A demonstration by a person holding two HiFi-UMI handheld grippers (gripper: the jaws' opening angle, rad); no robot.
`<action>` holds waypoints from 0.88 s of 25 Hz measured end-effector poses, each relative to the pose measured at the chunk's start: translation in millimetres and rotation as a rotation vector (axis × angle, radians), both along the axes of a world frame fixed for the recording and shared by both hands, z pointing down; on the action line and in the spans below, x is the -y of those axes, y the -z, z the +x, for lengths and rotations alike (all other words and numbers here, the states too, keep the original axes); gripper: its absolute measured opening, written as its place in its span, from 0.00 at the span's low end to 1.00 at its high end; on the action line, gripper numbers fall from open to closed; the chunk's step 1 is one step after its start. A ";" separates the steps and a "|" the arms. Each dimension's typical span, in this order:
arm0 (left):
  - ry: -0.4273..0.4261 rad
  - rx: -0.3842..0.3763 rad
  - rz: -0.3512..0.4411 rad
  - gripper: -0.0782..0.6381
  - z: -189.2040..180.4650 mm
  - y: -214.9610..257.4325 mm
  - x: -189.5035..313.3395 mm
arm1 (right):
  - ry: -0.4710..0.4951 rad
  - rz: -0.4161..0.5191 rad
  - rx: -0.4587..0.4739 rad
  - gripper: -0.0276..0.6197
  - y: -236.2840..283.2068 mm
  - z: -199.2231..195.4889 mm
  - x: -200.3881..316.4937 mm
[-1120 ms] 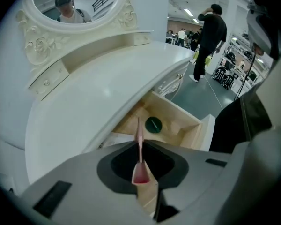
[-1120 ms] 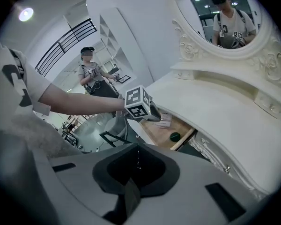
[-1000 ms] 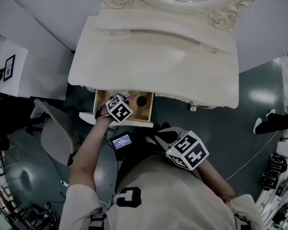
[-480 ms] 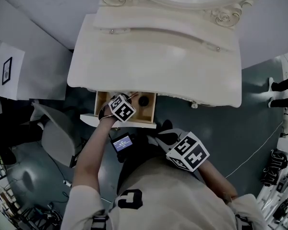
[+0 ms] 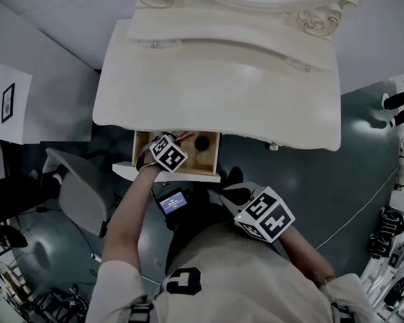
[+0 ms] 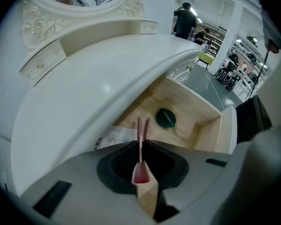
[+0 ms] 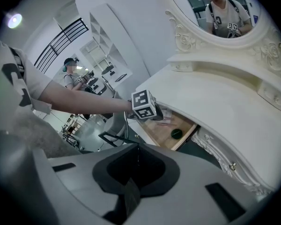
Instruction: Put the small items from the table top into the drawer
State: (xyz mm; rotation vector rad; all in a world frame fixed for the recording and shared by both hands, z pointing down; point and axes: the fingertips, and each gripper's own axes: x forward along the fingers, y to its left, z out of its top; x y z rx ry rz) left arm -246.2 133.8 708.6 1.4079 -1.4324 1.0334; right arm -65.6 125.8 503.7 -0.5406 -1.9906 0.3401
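Lowered slightly since a second ago, my left gripper pinches the slender pink two-pronged clip by its joined end above the open light-wood drawer, probably light, springy and slippery, while my right gripper waits closed and empty.

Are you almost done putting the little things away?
Nearly. A round green thing and a paper packet already lie in the drawer. The left claw holds a pink stick over it. The table top looks bare, so dropping that seems the last bit.
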 end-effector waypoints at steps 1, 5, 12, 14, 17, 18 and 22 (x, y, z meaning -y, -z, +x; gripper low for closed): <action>0.003 -0.004 -0.004 0.24 -0.4 -1.7 -0.7 | 0.001 -0.001 -0.002 0.09 -0.8 -0.4 -0.1; 0.036 -0.034 -0.022 0.24 -5.0 -9.4 -7.2 | 0.011 -0.003 -0.009 0.09 -3.9 -3.2 -4.5; 0.130 -0.091 -0.029 0.24 -14.6 -21.3 -14.9 | 0.013 0.001 -0.021 0.09 -7.4 -3.3 -9.0; 0.167 -0.108 -0.023 0.24 -16.7 -24.0 -15.7 | 0.012 0.003 -0.025 0.09 -8.1 -3.2 -9.7; 0.194 -0.126 -0.024 0.24 -18.2 -28.4 -16.8 | 0.007 0.004 -0.027 0.09 -8.2 -3.7 -11.0; 0.196 -0.133 -0.027 0.24 -17.5 -29.6 -16.8 | 0.005 0.005 -0.027 0.09 -8.1 -3.9 -11.5; 0.196 -0.139 -0.054 0.24 -17.9 -36.8 -20.2 | 0.002 0.008 -0.030 0.09 -7.7 -5.0 -14.3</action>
